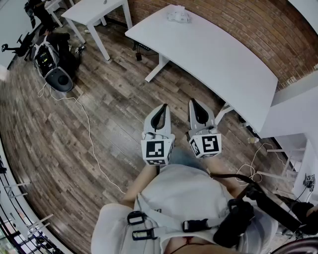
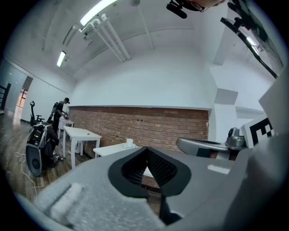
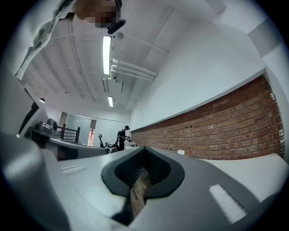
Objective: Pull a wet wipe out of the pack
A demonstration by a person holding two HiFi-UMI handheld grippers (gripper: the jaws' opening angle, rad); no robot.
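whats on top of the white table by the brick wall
A wet wipe pack at the far end of the white table; the rest looks bare. Nothing covers the top; the pack is too small for detail.

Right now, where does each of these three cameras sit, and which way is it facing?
Head view: on the person's head, looking steeply down at the brown wooden floor and long white table; shows the person's torso, left gripper and right gripper.
Left gripper view: on the left gripper, level toward the red brick wall; shows its shut jaws.
Right gripper view: on the right gripper, level along that wall; shows its shut jaws.
Both gripper views share that wall.
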